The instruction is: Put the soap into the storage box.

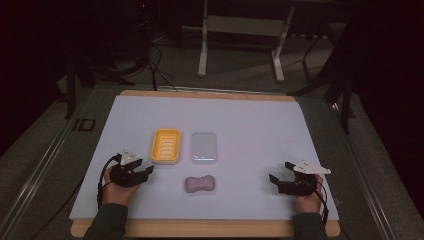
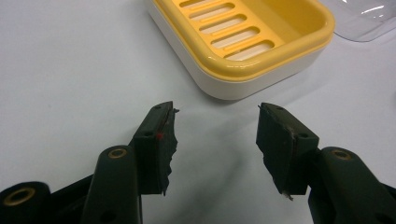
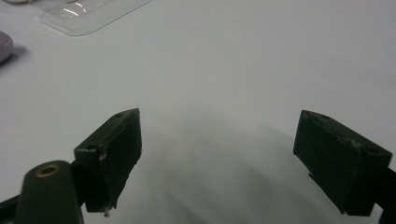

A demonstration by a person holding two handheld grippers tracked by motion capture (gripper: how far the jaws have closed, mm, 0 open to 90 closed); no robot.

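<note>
Both claws rest agape and empty: left claw (image 1: 146, 171) just before the yellow soap dish (image 1: 165, 145), right claw (image 1: 278, 175) well apart from the pink soap (image 1: 200, 184).

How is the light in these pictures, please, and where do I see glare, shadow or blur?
High view: dim room, dark surroundings, the white table sheet evenly lit. Left gripper view: sharp on the yellow soap dish, soft shadow below the open left gripper, glare on the clear lid. Right gripper view: bright streaks on that lid, open right gripper slightly soft, broad faint shadow beneath it.
</note>
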